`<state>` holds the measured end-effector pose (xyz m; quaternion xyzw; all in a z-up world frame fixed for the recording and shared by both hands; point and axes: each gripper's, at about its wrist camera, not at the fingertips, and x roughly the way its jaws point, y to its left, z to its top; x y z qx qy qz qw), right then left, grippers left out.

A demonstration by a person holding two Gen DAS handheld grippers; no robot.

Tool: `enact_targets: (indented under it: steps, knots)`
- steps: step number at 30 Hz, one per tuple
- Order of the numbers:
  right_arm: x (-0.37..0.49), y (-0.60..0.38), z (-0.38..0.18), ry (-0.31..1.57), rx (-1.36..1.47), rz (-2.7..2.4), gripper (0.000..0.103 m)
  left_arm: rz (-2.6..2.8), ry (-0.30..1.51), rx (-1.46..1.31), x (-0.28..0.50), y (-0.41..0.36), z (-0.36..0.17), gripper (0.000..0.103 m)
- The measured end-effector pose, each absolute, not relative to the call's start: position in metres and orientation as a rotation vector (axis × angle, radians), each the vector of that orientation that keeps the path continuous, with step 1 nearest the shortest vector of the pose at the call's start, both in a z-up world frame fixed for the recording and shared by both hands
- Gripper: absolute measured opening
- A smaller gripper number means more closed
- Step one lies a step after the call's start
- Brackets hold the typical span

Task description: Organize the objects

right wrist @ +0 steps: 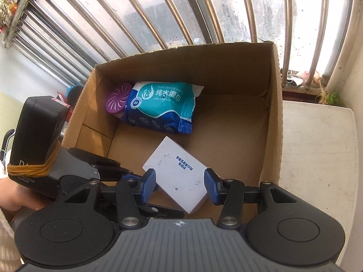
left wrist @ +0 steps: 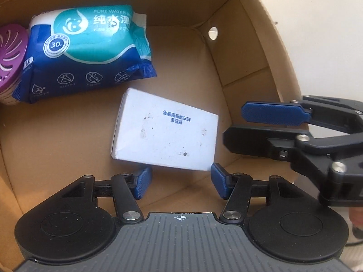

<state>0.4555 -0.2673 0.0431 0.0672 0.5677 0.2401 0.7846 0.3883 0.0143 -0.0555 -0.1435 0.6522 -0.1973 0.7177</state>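
A white box (left wrist: 165, 133) with blue print lies flat on the floor of an open cardboard box (left wrist: 240, 52); it also shows in the right wrist view (right wrist: 179, 172). A blue wet wipes pack (left wrist: 84, 52) (right wrist: 161, 106) and a purple-lidded air freshener (left wrist: 10, 52) (right wrist: 118, 99) lie in the far left corner. My left gripper (left wrist: 180, 182) is open and empty, just above the white box's near edge. My right gripper (right wrist: 180, 187) is open and empty, higher over the box; it shows in the left wrist view (left wrist: 251, 124) at the carton's right wall.
The carton (right wrist: 275, 104) stands on a pale table (right wrist: 317, 147) by a barred window (right wrist: 204, 11). The left gripper's body (right wrist: 36, 136) sits at the carton's left wall. The carton's right half holds bare cardboard floor.
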Motion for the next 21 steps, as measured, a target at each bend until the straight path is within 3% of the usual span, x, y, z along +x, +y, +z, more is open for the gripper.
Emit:
enact_targets:
  steps: [10, 11, 13, 14, 21]
  knots:
    - [0.453, -0.288, 0.060, 1.137, 0.152, 0.445, 0.048, -0.506, 1.283, -0.426, 0.393, -0.008, -0.043, 0.057]
    - [0.453, -0.290, 0.060, 1.139, 0.159, 0.447, 0.048, -0.505, 1.291, -0.399, 0.392, -0.009, -0.041, 0.058]
    - [0.450, -0.293, 0.058, 1.143, 0.154, 0.445, 0.048, -0.495, 1.326, -0.331, 0.392, -0.003, -0.038, 0.072]
    - [0.448, -0.292, 0.057, 1.144, 0.141, 0.450, 0.048, -0.493, 1.328, -0.311, 0.388, 0.002, -0.034, 0.073]
    - [0.446, -0.279, 0.045, 1.147, 0.055, 0.506, 0.046, -0.398, 1.325, -0.241, 0.379, 0.038, -0.014, 0.071]
